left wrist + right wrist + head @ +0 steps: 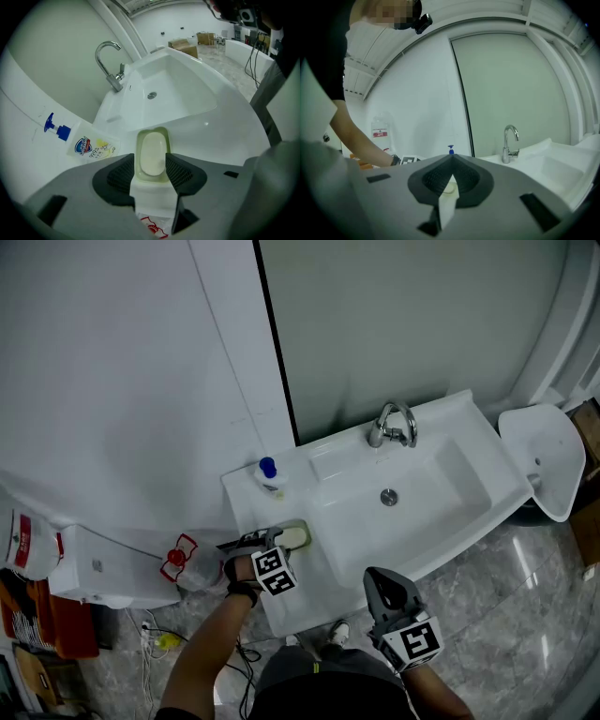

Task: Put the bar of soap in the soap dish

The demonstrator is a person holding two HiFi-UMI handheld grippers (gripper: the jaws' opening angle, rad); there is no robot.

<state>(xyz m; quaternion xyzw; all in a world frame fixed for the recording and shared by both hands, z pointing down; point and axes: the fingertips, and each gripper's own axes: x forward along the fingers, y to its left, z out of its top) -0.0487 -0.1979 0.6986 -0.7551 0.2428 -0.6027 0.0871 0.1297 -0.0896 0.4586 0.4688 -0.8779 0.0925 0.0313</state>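
At the far left of the head view, a white container with a red label (21,538) is seen down by the floor. Next along, the pump bottle (269,472) with its blue top is found on the white counter (246,491), at about 11 o'clock from the soap dish (152,132). The dish is set on the counter's left ledge, just beside the basin (441,488), at roughly 8 o'clock from the drain (388,496).

The bar of soap (152,154) is lying inside the dish, pale and oval, framed by the green rim. The left gripper (150,159) is pointed steeply down over it. Its jaws are held wide, one on each side of the dish's near end, and nothing is gripped between them.

The faucet (392,425) is seen at 12 o'clock from the drain.

Further right, at about 6 o'clock from the drain, the right gripper (451,158) is held near level in front of the counter. Its jaws are closed tip to tip, with nothing clamped in them.
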